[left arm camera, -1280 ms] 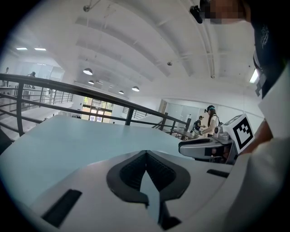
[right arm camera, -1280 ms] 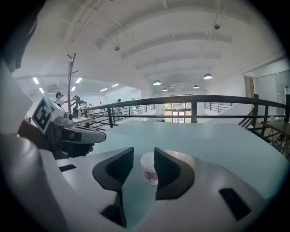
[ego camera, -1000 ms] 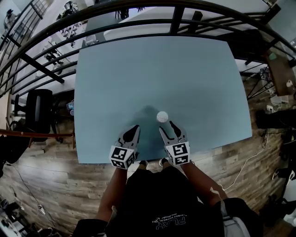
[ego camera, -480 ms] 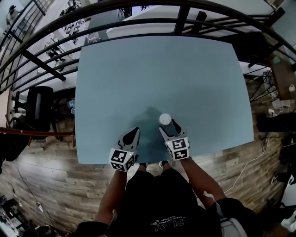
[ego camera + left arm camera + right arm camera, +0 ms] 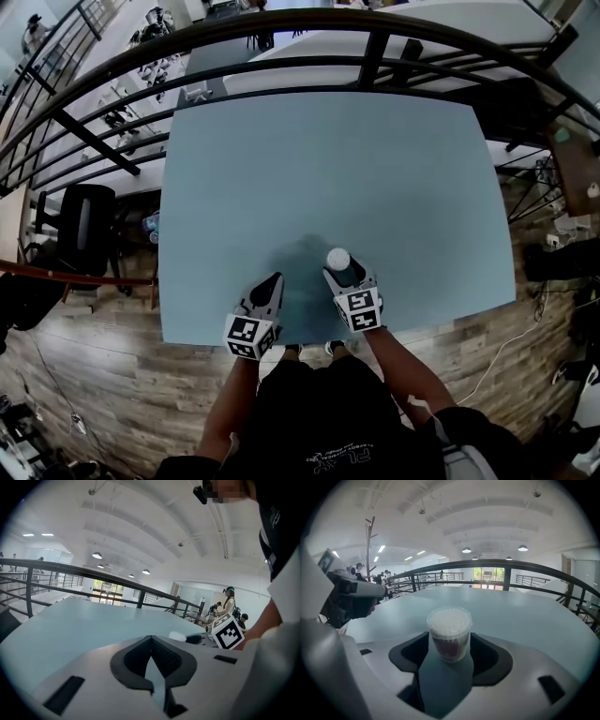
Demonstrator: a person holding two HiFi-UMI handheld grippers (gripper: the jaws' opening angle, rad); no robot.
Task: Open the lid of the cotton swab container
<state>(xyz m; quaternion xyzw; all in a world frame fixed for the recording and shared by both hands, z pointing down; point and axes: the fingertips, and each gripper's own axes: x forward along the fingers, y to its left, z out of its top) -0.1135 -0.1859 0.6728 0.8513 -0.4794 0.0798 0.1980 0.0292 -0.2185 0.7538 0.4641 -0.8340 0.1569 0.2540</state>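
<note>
Right claw (image 5: 347, 275) advanced, opening around container (image 5: 449, 630).

Right tool (image 5: 345, 273), jaws wider, now astride container (image 5: 337, 257).

We wear a black short-sleeved shirt (image 5: 319, 422) with pale print. Our grey left gripper (image 5: 275, 279) and right gripper (image 5: 344, 271) carry black-and-white marker cubes (image 5: 246, 335).
</note>
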